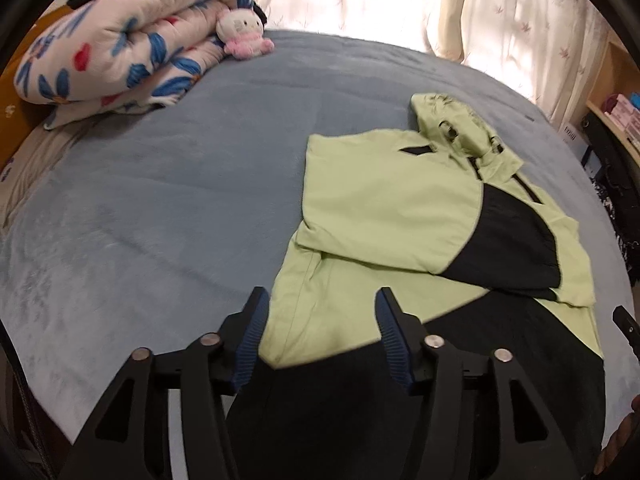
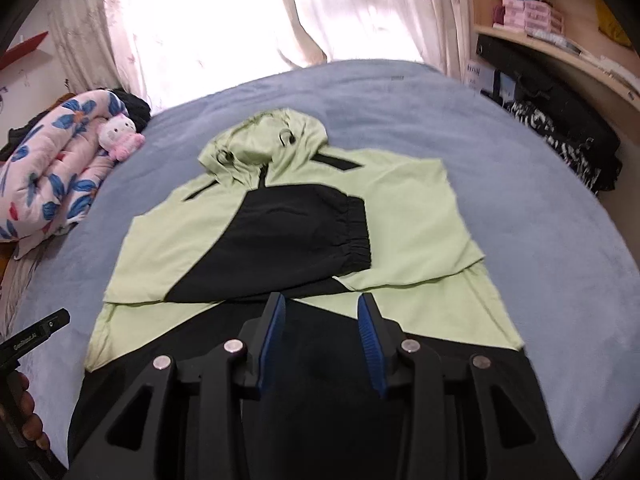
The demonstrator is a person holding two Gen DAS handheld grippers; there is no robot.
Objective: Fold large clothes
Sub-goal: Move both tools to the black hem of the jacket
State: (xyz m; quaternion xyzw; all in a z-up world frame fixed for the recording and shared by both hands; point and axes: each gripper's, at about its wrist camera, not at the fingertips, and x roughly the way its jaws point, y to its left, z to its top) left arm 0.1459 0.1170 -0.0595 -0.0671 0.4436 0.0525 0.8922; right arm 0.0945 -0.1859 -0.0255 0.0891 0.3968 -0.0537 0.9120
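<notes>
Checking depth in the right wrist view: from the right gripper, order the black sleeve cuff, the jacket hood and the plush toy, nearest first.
From the right gripper:
1. Black sleeve cuff, just ahead, slightly right.
2. Jacket hood, farther up the bed, centre.
3. Plush toy, far left, against the floral quilt.

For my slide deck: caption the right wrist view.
Open right tool hovers above the jacket, sleeves folded in, on the bed.

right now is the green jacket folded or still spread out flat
Partly folded. Both sleeves of the jacket are folded in across the chest, black cuff on top, but the body and hood lie unfolded on the bed.
</notes>
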